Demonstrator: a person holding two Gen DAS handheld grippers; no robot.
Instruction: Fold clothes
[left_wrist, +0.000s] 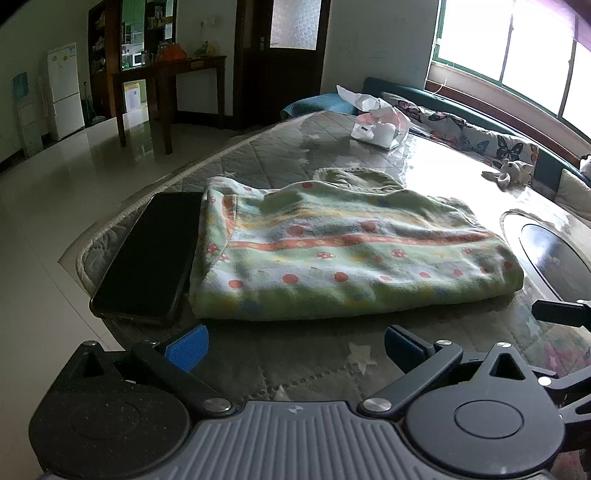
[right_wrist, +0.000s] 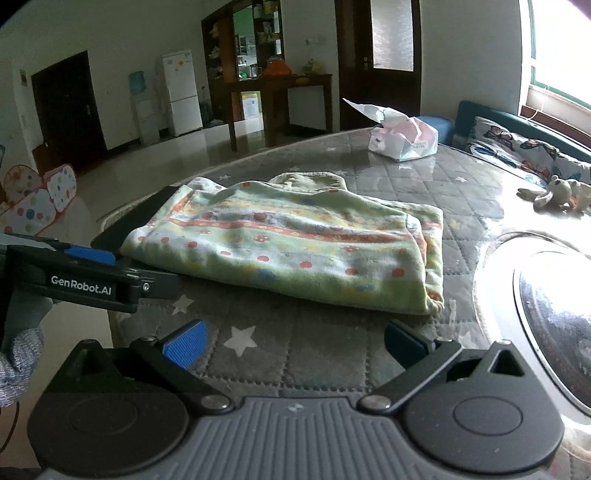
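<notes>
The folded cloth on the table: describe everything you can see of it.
The cloth is soft, fleecy-looking fabric, pale green with white, yellow and orange-red stripes, red dots and small flowers. It lies folded into a flat, thick, slightly rumpled rectangle on the quilted star-print table cover; layered edges show at its right end. A plain green part peeks out behind. Its left edge meets a black phone. Neither claw touches it.
</notes>
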